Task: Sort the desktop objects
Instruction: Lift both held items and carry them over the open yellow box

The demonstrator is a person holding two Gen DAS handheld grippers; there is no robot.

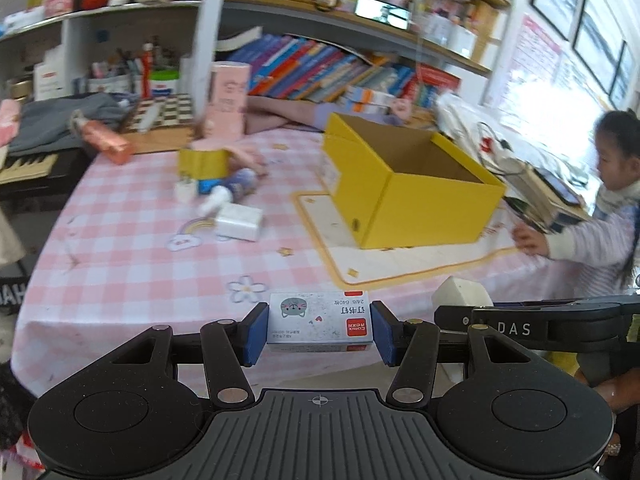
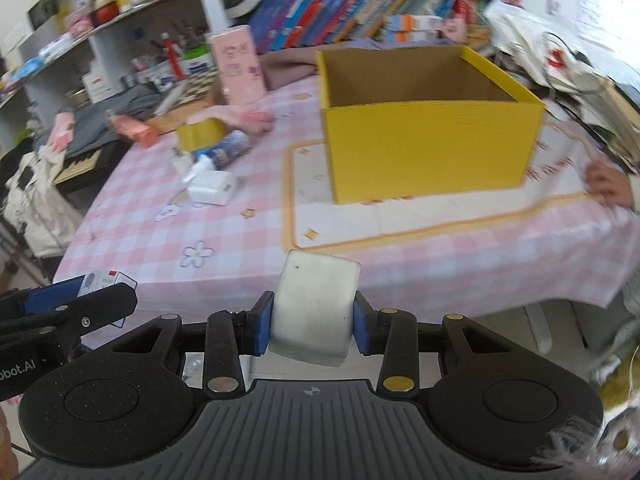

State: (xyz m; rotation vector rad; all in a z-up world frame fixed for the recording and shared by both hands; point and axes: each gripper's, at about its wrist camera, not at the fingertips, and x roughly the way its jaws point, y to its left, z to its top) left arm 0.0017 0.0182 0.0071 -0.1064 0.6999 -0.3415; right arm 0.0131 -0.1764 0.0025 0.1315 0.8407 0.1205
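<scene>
Ahead and slightly right, the yellow box (image 1: 404,184) is sitting open-topped on the surface (image 1: 132,248). Nearer it, the right claw (image 2: 313,322) is clamping an eraser (image 2: 314,308); the left claw (image 1: 319,330) is pinching a staple box (image 1: 319,322).

At the bottom centre of your left wrist view, the small staple box (image 1: 320,322) held between the pads of your left hand-held gripper (image 1: 319,330) carries print that reads upside down to you: the Chinese characters "订书钉", the figures "24/6" beside them, and a red label marked "Comix". At the right edge of that view, the black body of your right hand-held gripper (image 1: 540,326) shows the white letters "DAS". In the right wrist view, at the lower left edge, the side of your left hand-held gripper (image 2: 24,364) reads "bot.AI", its start cut off by the frame. The book spines on the shelves are too blurred to read.
</scene>
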